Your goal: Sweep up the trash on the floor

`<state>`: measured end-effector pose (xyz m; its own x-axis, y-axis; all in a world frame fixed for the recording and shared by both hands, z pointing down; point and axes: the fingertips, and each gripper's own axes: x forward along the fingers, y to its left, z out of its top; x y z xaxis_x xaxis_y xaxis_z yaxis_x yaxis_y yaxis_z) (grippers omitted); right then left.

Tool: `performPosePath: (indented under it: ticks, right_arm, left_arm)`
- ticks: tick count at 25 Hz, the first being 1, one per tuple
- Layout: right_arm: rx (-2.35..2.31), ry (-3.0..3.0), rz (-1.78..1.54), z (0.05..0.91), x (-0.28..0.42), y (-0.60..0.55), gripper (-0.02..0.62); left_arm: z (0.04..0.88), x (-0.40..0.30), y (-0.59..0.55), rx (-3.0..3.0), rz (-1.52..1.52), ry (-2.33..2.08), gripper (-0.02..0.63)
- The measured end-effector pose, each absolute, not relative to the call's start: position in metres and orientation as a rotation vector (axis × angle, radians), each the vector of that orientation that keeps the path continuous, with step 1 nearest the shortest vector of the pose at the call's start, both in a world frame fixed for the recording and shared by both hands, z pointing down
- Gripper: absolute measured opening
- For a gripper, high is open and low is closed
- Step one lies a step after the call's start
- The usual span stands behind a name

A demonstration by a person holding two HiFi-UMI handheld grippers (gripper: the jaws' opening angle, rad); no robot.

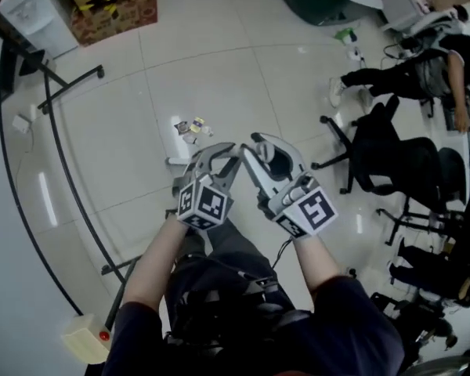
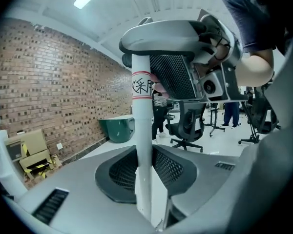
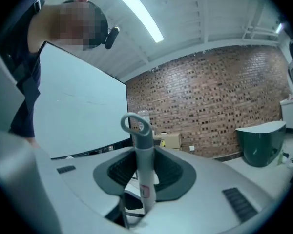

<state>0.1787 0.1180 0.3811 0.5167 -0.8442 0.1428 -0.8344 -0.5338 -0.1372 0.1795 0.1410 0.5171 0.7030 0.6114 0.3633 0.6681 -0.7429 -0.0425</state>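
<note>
The small heap of mixed paper trash [image 1: 192, 128] lies on the pale tiled floor [image 1: 243, 77], just ahead of both tools and slightly to their left. The left tongs [image 2: 145, 173] are clenched on a white round pole with a red-edged label [image 2: 142, 121], which stands upright between the pads. The right tongs [image 3: 144, 179] are clenched on a grey plastic handle with a loop end [image 3: 140, 145], also upright. I cannot tell which stick carries the brush and which the pan. To do this step well, keep both grips firm so neither stick twists. Bring the lower ends down beside the heap, set the pan flat against the floor, and draw the scraps in with short strokes.
</note>
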Motion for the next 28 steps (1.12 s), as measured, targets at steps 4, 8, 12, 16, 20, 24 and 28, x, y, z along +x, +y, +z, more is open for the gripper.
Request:
performPosePath:
  ticks: [4, 8, 12, 16, 20, 24, 28]
  right_arm:
    - [-2.586, 1.592, -0.273, 0.348, 0.137, 0.122, 0.118]
    - [-2.609, 1.621, -0.164, 0.309, 0.122, 0.128, 0.118]
    - [-2.638, 1.684, -0.097, 0.279, 0.097, 0.120, 0.118]
    - [-2.636, 1.850, -0.041, 0.255, 0.062, 0.119, 0.118]
    - [-2.406, 2.158, -0.066, 0.239, 0.020, 0.119, 0.118]
    - [-2.233, 2.377, -0.091, 0.230, 0.026, 0.135, 0.117]
    - [-2.084, 2.479, -0.115, 0.232, 0.048, 0.147, 0.117]
  left_arm:
    - [0.483, 0.134, 0.143, -2.750, -0.430, -1.071, 0.092]
    - [0.447, 0.121, 0.154, -2.711, -0.331, -1.143, 0.097]
    - [0.420, 0.104, 0.157, -2.706, -0.300, -1.127, 0.098]
    - [0.398, 0.085, 0.171, -2.711, -0.255, -1.147, 0.093]
    - [0.388, 0.068, 0.195, -2.634, -0.245, -1.108, 0.075]
    - [0.367, 0.087, 0.225, -2.561, -0.191, -1.135, 0.074]
    - [0.366, 0.102, 0.229, -2.577, -0.242, -1.237, 0.081]
